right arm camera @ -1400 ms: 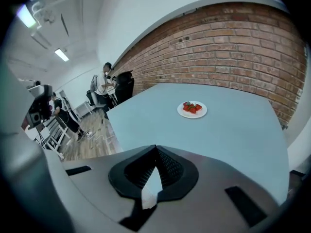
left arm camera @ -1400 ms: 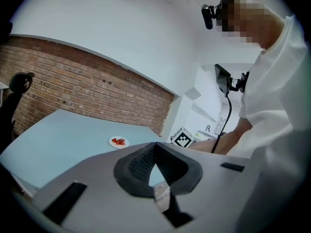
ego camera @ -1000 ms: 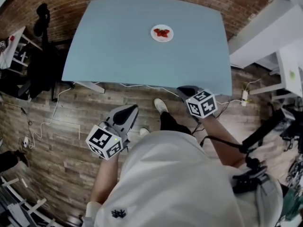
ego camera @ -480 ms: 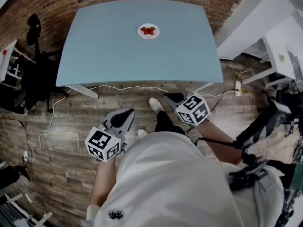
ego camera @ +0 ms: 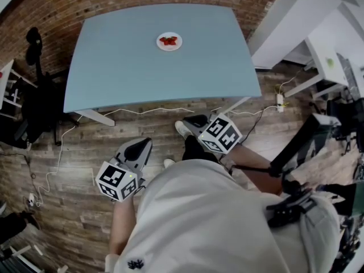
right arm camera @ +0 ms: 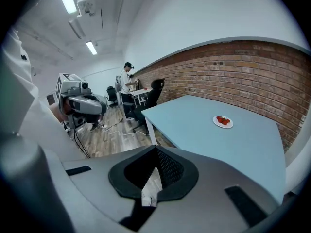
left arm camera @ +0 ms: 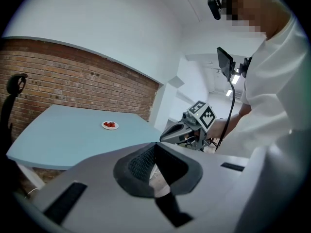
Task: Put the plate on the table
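Blue table (ego camera: 142,78) holds a white plate (ego camera: 178,44) of red fruit (ego camera: 168,40); left tongs (ego camera: 142,145), right tongs (ego camera: 191,120) closed, empty.

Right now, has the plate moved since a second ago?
No. The plate sits in the same spot on the blue table, near its far edge; only the camera shifted.

A smooth, matt pale-blue bench (ego camera: 142,73) stands on a floor (ego camera: 74,152) of weathered wood planks, against a rough red-brick wall (ego camera: 57,7). The left gripper (left arm camera: 155,147) and right gripper (right arm camera: 155,152) show matt grey plastic shells, their jaws lined in black ribbed material. The person's shirt (ego camera: 216,220) is white cloth.
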A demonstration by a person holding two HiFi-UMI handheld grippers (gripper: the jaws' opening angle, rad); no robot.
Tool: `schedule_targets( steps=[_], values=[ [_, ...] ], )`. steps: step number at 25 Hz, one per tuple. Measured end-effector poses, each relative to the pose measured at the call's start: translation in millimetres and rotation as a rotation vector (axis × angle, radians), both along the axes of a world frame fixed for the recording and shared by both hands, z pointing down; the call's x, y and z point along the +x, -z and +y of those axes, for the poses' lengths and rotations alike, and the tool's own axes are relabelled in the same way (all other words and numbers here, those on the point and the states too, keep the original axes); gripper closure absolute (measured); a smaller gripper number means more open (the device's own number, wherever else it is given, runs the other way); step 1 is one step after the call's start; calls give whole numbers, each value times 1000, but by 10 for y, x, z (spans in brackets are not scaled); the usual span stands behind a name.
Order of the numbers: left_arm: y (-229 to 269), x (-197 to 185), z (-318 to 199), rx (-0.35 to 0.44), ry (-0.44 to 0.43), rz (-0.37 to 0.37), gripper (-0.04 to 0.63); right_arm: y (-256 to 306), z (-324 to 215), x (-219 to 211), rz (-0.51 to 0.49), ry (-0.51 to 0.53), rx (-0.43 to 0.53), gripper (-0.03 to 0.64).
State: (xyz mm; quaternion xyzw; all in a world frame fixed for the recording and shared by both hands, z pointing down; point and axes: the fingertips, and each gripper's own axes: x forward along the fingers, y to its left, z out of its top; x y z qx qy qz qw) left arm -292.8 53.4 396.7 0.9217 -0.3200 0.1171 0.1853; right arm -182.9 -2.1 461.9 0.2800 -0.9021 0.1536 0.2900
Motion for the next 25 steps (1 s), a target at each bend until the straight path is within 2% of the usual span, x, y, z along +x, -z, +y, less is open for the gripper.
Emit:
schedule_targets(
  steps=[16, 25],
  values=[
    [-22, -204, 121, 1, 56, 14, 595, 101, 61, -248, 48, 90, 46, 609],
    [-59, -201, -7, -9, 80, 19, 595, 77, -62, -224, 59, 115, 45, 609]
  ],
)
